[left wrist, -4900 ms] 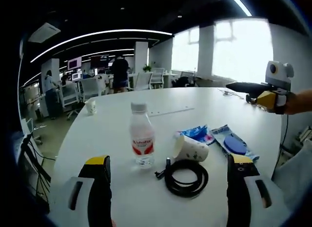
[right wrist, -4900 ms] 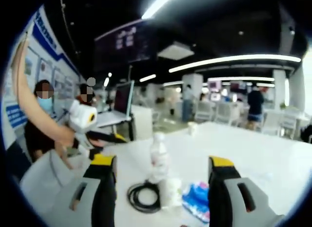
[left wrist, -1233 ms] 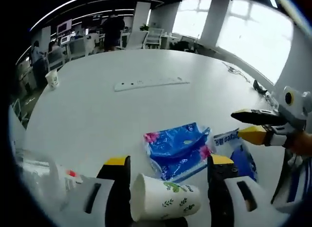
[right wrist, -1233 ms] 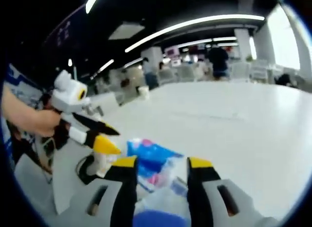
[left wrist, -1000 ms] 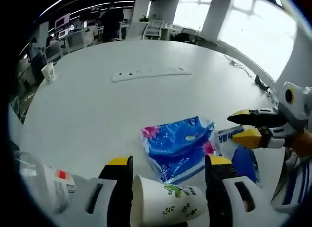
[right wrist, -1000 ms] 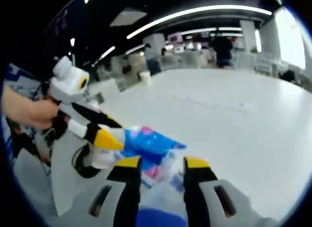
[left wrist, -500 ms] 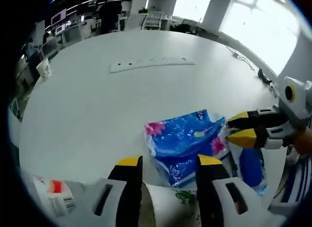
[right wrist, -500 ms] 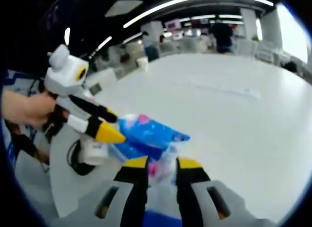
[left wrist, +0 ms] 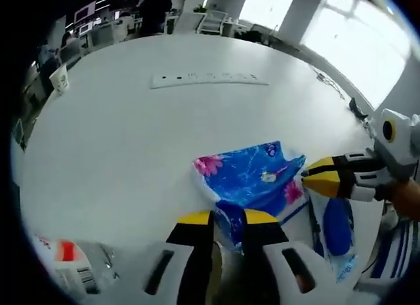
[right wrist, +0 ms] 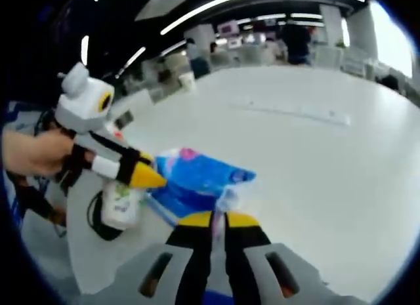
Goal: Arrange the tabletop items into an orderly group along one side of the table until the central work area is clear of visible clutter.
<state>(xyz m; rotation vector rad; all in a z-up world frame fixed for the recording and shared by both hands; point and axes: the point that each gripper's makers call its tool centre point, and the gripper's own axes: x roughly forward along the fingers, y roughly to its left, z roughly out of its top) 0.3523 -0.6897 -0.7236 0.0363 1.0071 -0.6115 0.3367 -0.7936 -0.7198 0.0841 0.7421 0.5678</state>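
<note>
The left gripper [left wrist: 228, 220], jaws drawn nearly together, appears to pinch the near edge of a blue flowered tissue pack [left wrist: 252, 177] lying toward the near side of the white table [left wrist: 131, 134]. In the right gripper view, the right gripper [right wrist: 211, 221] has its jaws clenched on the clear end flap of a blue-lidded wipes pack [left wrist: 335, 220] beside it. A paper cup [right wrist: 118, 201] lies on a black cable coil [right wrist: 92, 220]; a water bottle [left wrist: 62, 265] lies at left. Both packs would best be dragged low and slowly, so the thin wrappers do not slip. Both grippers point forward over the table, the left one held by a hand [right wrist: 36, 153].
</note>
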